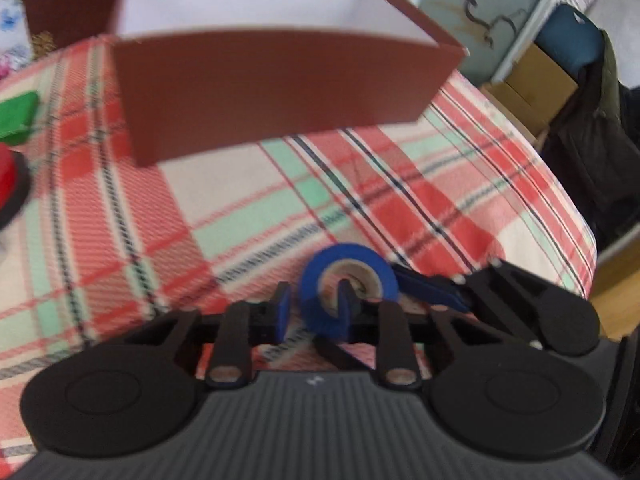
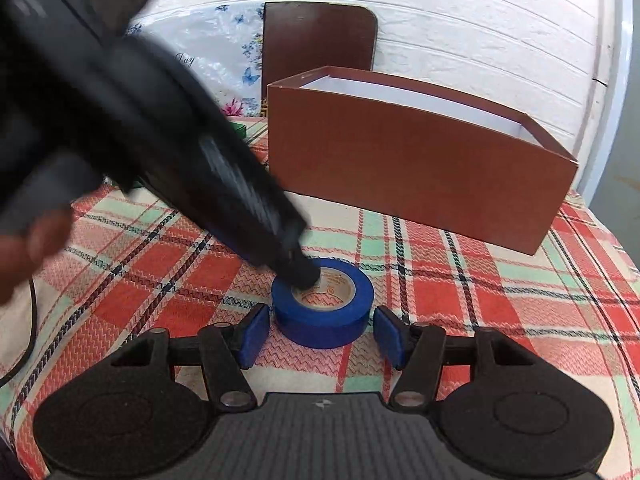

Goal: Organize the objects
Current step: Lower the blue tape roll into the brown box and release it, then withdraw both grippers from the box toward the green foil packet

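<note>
Straddling tape (image 2: 323, 312), right gripper (image 2: 322, 334) wide open, empty. Left gripper (image 1: 316, 306) pinches tape wall, one finger through core. Risk: grippers collide, tape slips before box (image 2: 416, 168).

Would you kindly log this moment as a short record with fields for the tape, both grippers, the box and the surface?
tape: blue tape roll lying flat on the plaid tablecloth
left gripper: one finger through the roll's core, the other outside its wall
right gripper: open, pads on either side of the roll, not touching
box: brown box open-topped, white inside, standing behind the roll
other items: green object at the left edge of the left wrist view
</note>
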{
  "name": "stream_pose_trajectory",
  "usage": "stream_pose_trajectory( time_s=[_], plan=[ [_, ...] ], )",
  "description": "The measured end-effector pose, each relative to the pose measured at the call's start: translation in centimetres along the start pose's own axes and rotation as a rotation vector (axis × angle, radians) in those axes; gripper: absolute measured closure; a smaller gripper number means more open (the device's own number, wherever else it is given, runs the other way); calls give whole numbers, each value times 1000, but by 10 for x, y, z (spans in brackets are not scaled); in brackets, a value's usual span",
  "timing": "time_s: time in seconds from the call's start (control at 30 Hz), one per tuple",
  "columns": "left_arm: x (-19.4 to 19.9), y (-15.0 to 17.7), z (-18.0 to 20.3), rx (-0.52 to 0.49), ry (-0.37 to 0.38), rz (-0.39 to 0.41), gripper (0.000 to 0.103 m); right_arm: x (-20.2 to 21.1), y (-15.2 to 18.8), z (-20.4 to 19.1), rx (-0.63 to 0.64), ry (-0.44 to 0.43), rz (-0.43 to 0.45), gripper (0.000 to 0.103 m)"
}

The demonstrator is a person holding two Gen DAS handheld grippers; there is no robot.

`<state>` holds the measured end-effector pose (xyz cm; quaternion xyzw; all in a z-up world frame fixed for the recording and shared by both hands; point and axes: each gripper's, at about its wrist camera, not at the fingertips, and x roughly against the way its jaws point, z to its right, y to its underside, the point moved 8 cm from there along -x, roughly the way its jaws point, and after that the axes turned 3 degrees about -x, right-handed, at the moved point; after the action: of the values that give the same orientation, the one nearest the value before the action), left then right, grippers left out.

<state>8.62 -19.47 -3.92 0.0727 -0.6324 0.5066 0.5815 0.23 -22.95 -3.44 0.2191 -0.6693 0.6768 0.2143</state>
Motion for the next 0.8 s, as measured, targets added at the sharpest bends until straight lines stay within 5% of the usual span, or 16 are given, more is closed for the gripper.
stream_pose_trajectory(
  time_s=[0.13, 0.4, 0.6, 0.8],
  plan=[
    [7, -13, 0, -15, -32, 32, 81, 4, -9, 3, -18, -7, 57, 47],
    [72, -112, -9, -98, -126, 311, 81, 8, -105, 20, -16, 57, 374, 47],
    [53, -157, -49, -32, -181, 307, 81, -50, -147, 31, -44, 39, 356, 47],
    [32, -147, -68, 30, -192, 271, 74, -65, -147, 33, -82, 48, 323, 43]
  ],
)
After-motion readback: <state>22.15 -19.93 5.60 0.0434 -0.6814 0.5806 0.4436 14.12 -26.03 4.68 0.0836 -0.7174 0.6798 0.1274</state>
